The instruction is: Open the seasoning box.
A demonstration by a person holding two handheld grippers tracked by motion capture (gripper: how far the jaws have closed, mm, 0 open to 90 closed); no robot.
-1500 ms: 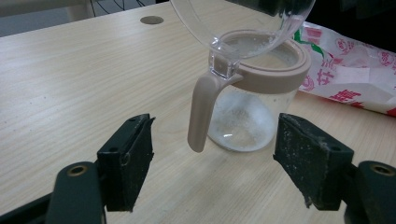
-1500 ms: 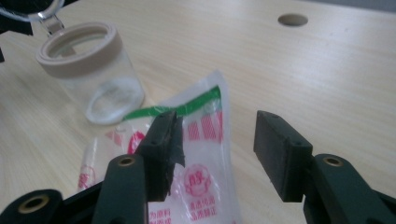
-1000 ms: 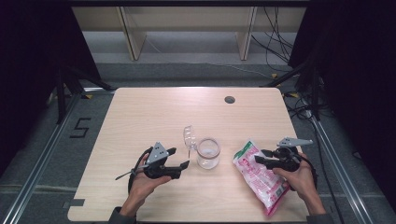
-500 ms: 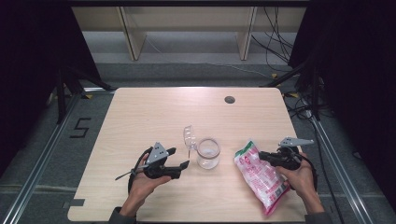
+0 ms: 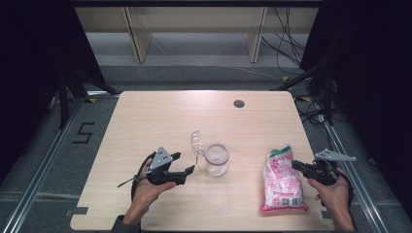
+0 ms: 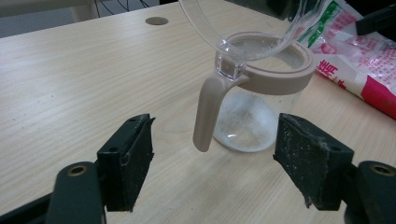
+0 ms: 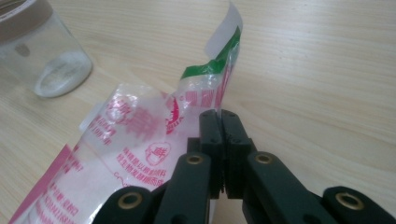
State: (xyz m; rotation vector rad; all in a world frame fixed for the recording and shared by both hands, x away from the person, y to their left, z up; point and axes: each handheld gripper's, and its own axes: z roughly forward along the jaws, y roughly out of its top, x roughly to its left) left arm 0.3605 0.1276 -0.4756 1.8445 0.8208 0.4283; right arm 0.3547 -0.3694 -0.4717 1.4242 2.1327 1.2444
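A clear glass jar point(image 5: 216, 160) with a beige rim stands mid-table, its clear flip lid point(image 5: 196, 141) raised. A thin white layer lies at the jar's point(image 6: 247, 121) bottom, and a beige handle point(image 6: 208, 112) hangs from the rim. My left gripper point(image 5: 187, 162) rests just left of the jar; in its own view the left gripper point(image 6: 215, 140) is open, nothing between the jaws. A pink-and-white printed bag point(image 5: 282, 187) lies on the table's right side. My right gripper point(image 5: 294, 165) is shut on the bag's point(image 7: 126, 154) upper edge; the right gripper point(image 7: 222, 114) has its jaws pressed together on the plastic.
A round dark hole point(image 5: 238, 103) sits in the wooden table point(image 5: 145, 116) near the far edge. Wooden shelf legs point(image 5: 138, 34) and cables point(image 5: 291, 29) lie on the floor beyond. The right hand is close to the table's right edge.
The right gripper has moved right, and the bag has slid and turned with it, farther from the jar. The left gripper and the jar have stayed put.
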